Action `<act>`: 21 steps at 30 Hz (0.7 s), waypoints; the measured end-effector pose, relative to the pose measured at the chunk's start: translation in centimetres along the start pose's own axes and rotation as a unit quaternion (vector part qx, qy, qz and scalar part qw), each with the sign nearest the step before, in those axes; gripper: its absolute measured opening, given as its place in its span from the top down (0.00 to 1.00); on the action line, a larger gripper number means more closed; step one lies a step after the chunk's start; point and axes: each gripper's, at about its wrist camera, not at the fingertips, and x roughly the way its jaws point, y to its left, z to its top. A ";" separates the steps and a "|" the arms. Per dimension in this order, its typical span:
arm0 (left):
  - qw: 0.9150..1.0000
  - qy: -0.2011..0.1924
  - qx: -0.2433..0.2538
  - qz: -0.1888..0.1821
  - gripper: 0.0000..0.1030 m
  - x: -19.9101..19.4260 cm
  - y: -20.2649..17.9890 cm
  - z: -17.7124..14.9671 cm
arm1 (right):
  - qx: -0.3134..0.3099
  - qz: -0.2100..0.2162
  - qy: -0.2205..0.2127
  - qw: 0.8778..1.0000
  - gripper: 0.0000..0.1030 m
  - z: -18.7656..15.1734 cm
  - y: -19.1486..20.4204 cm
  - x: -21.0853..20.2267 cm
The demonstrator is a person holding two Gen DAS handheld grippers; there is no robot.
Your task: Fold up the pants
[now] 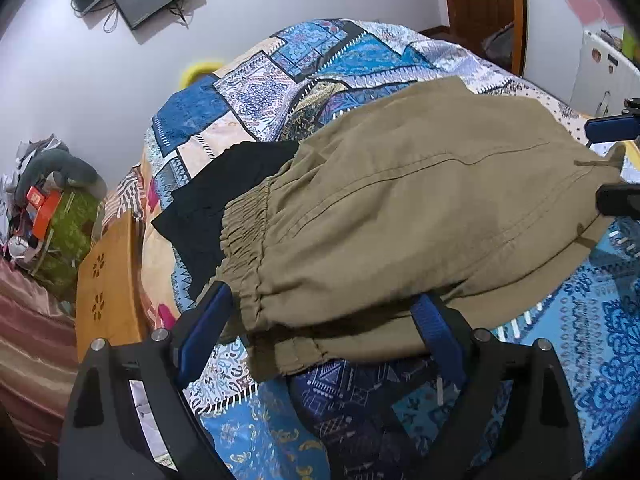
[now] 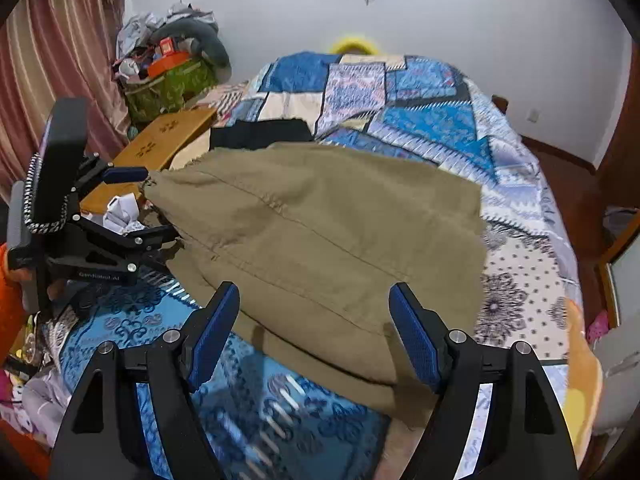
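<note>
Left to right across the bed. At the bedside stands a wooden desk [image 2: 168, 140] with flower-shaped cut-outs. Just beyond it a folded black garment [image 1: 224, 200] lies on the patchwork bedspread [image 2: 420, 120], its near edge partly covered by the khaki pants [image 1: 400, 208]. The pants lie spread over the middle of the bed, the elastic waistband toward the desk side. The left tool [image 1: 324, 320] is released, its blue pads wide apart on either side of the gathered waistband corner; whether either pad touches the cloth cannot be told. The right tool [image 2: 314, 320] is likewise released, its jaws spread at the opposite edge of the pants, gripping nothing.
</note>
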 end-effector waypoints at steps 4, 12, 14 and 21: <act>1.000 -0.001 -0.002 -0.003 0.12 0.5 0.1 0.6 | -0.019 0.002 0.016 1.000 0.28 0.1 1.0 1.1; 0.999 -0.015 -0.036 -0.023 0.12 -0.2 1.2 1.7 | -0.043 0.014 0.034 0.998 0.28 0.2 2.5 2.9; 0.998 -0.016 -0.049 -0.034 0.12 -0.4 1.6 2.0 | -0.049 0.007 0.031 0.998 0.28 0.3 2.8 3.3; 0.997 -0.020 -0.064 -0.042 0.12 -0.7 1.5 2.0 | -0.052 0.017 0.016 0.998 0.66 1.0 2.7 3.6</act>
